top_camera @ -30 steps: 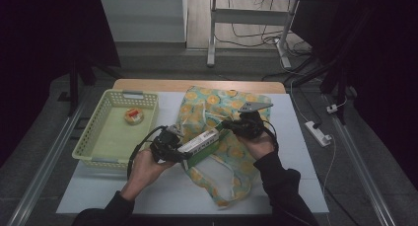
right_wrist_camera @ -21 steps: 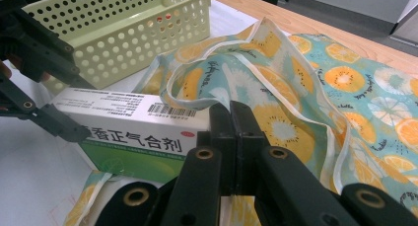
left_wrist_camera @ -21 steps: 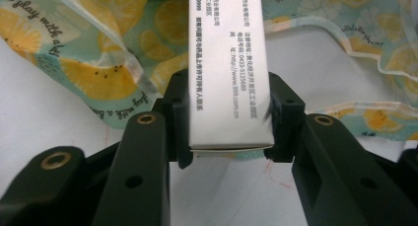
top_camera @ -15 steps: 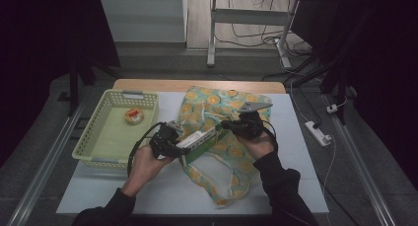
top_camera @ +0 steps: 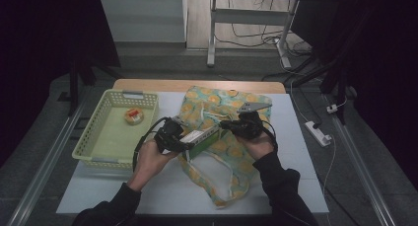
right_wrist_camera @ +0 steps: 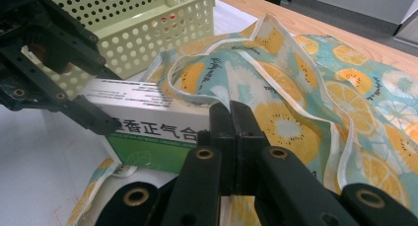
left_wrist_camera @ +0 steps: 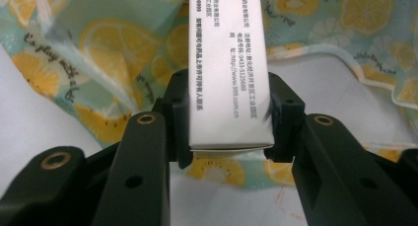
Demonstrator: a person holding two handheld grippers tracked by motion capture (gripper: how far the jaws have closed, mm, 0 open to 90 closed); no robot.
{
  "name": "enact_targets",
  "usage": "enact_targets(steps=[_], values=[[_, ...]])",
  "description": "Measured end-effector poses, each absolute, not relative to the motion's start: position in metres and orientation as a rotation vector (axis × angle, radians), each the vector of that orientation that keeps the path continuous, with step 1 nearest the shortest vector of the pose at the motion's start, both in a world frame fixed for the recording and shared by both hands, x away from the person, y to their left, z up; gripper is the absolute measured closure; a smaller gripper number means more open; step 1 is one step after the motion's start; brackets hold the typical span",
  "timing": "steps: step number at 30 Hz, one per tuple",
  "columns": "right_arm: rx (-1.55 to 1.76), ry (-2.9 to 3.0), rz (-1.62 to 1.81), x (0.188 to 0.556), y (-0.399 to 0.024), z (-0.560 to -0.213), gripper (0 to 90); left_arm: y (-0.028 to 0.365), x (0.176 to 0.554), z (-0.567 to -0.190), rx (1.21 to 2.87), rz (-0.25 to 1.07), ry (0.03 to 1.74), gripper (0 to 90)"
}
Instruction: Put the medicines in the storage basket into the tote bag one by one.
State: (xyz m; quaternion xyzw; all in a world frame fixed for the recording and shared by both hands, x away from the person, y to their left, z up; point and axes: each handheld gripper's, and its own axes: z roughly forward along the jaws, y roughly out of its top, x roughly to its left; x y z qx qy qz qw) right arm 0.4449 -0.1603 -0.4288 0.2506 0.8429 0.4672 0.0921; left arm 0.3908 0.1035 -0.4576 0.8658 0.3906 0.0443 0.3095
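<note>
Box (top_camera: 200,137): stiff white-and-green printed carton, frame centre, now tilted slightly nearer the bag (top_camera: 231,137) mouth than a second ago, so loading looks under way; left tongs (left_wrist_camera: 223,120) clamp its end; right tongs (right_wrist_camera: 230,118) shut, pinching the bag's edge; bag: limp lemon-print cloth on the counter (top_camera: 296,157); basket (top_camera: 96,142): perforated pale-green plastic, left.

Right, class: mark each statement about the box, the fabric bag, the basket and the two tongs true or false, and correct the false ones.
1. The left tongs clamp the box. True.
2. The right tongs stand wide open. False: their jaws are shut, pinching the fabric bag.
3. The bag has a lemon-slice print. True.
4. The basket is red. False: it is pale green.
5. The box lies inside the basket. False: it is held over the bag.
</note>
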Motion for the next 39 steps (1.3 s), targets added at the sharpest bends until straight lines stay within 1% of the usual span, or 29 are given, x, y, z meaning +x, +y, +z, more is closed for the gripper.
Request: enact_targets(steps=[22, 39], values=[[0.738, 2.509, 1.392, 0.444, -0.160, -0.428, 89.3, 0.079, 0.427, -0.459, 2.253, 0.163, 1.030, 61.3], [0.737, 2.518, 1.386, 0.444, -0.159, -0.430, 89.4, 0.071, 0.449, -0.462, 2.183, 0.216, 1.057, 61.3]])
